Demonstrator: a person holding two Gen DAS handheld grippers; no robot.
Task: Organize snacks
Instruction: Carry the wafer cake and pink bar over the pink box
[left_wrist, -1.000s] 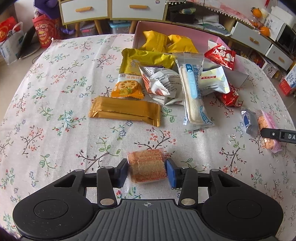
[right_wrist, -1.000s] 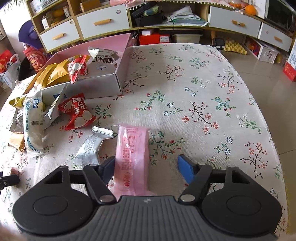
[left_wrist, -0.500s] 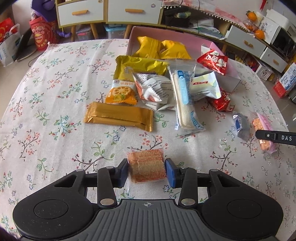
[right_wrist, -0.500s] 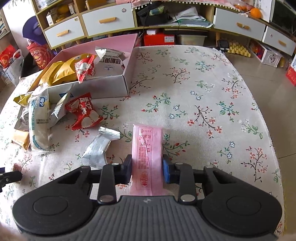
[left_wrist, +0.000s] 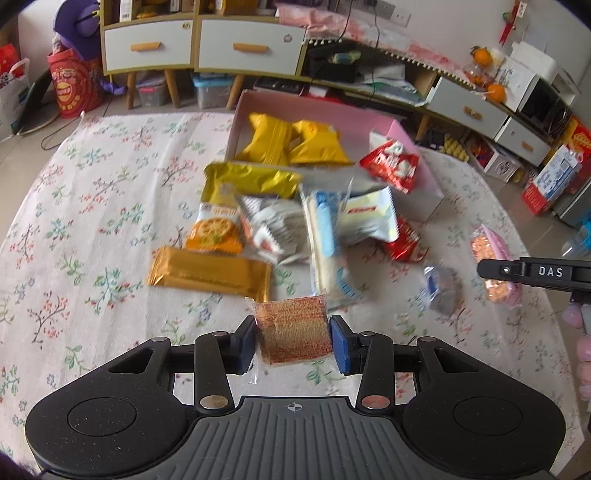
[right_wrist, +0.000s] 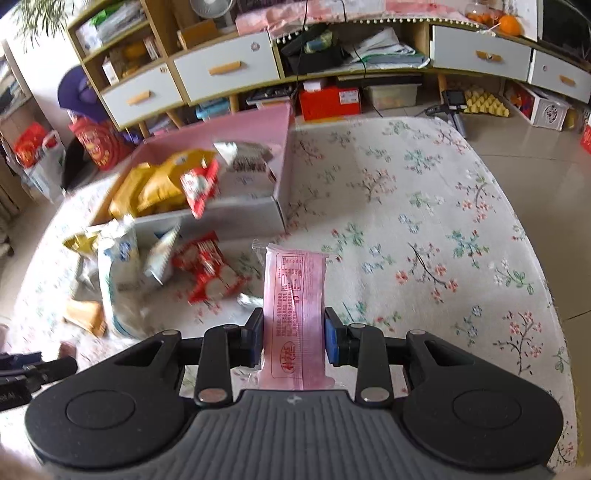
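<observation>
since a second ago my right tongs (right_wrist: 293, 341) have closed in from wide apart onto the pink packet (right_wrist: 295, 317), which now stands clamped between the pads, its far end sticking up past them. both packets look lifted clear of the surface (right_wrist: 424, 229), and the background has dropped away a little in each view. my left tongs (left_wrist: 293, 339) are clamped, as before, on the clear-wrapped orange wafer (left_wrist: 293, 330), pads pressing its two sides.

what that means, as i judge it: both pickups are done and the carry to the pink box (right_wrist: 236, 129) is the step at hand. the box sits at the far side of the snack pile, already holding yellow bags (left_wrist: 291, 142) and a red packet (left_wrist: 389, 166). a gold bar (left_wrist: 210, 271), a long white-and-blue packet (left_wrist: 327, 243), a silver packet (left_wrist: 439, 288) and others lie loose on the cloth, so plenty is left to sort. the pink packet is long and floppy; i'd watch it doesn't droop or slip on the way over.
</observation>
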